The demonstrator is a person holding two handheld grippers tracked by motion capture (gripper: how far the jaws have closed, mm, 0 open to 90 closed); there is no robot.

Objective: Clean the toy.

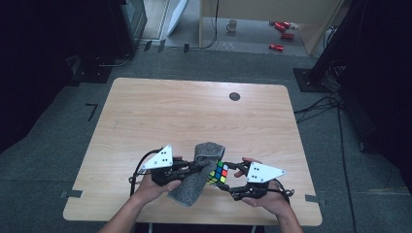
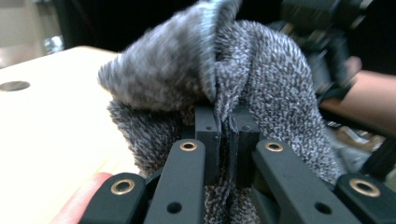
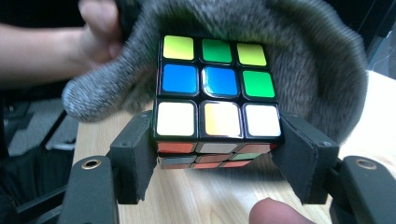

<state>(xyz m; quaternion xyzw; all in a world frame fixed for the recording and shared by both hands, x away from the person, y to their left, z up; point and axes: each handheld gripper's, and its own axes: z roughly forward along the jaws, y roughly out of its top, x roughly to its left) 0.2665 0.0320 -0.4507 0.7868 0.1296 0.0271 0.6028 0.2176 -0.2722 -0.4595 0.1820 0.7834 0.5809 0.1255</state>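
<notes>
Fingers [image 3: 133, 154] of the right gripper [image 3: 219, 154] clamp the puzzle cube [image 3: 218, 100] from both sides, their pads pressed flat against its lower layer, so the cube stands up out of the grip with one coloured face turned to the right gripper view. Over on the left gripper [image 2: 227, 135], the fingers [image 2: 207, 135] are clenched almost together on a fold of the grey cloth [image 2: 266, 79], which bunches up above them and hangs down below.

What the next move seems to turn on is how these two meet. In the high view the cube [image 1: 218, 173] sits just right of the cloth [image 1: 197, 177], touching it or very nearly, held slightly above the wooden surface [image 1: 194, 111] near its front edge. The cloth's long axis runs from the surface's near edge away toward its middle, and the cube lies across that line at about its midpoint. From the right gripper view the cloth curls behind and around the cube's far side, wrapping it from above and from both flanks, while the near face stays bare.

Both hands are close, the left hand [image 1: 155, 182] level with the right hand [image 1: 265, 194]. I judge the cloth hand to be the one that must travel, dragging the fabric across the cube's faces while the other hand keeps it steady.
</notes>
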